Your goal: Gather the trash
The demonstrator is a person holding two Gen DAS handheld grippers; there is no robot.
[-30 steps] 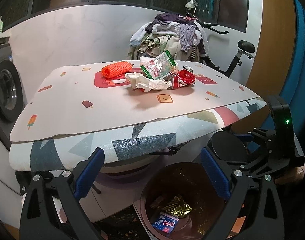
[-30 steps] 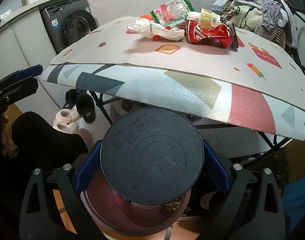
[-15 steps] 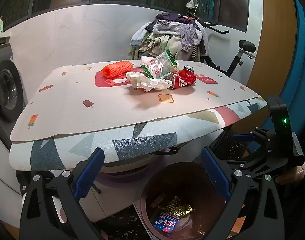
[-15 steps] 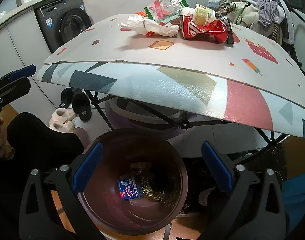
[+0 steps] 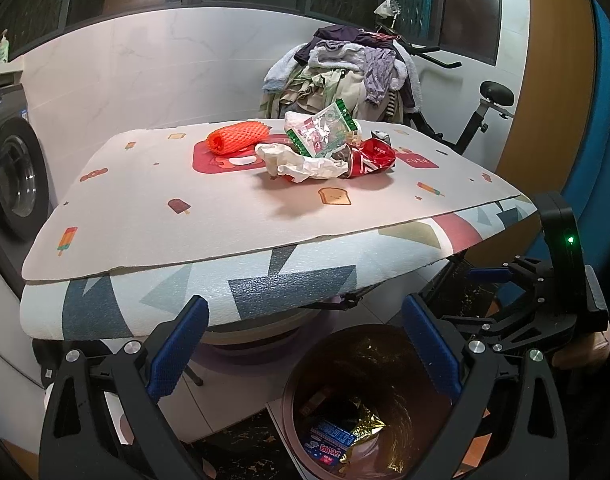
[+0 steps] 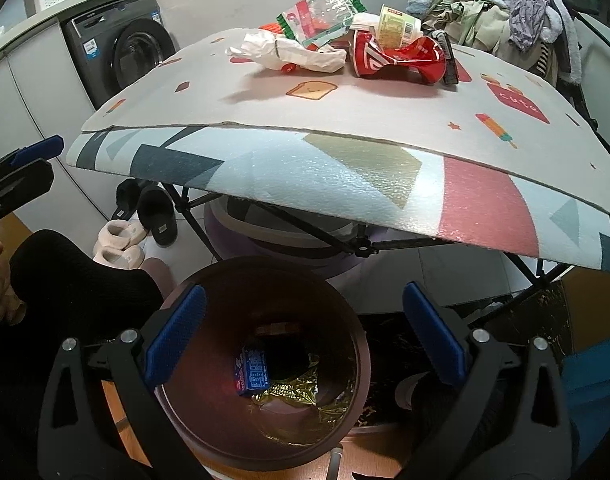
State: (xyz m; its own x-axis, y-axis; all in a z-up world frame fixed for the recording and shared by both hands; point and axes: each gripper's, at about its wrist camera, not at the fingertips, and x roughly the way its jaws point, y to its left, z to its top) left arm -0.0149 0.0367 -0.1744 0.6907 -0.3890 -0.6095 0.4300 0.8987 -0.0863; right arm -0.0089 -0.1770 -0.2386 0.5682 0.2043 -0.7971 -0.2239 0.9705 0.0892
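The padded table (image 5: pixel 233 224) stands ahead of and above both grippers, so with the bin (image 6: pixel 345 312) open right under the empty, wide-spread right gripper (image 6: pixel 303 332), the equally spread, empty left gripper (image 5: pixel 303 332) should probably rise well forward to the crumpled paper (image 5: pixel 305 162) in the trash pile.

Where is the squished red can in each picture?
Left wrist view: the red can lies far back on the table, right end of the trash pile.
Right wrist view: the can lies top centre, right of the white wrapper.
Shared landmark: the toast picture.
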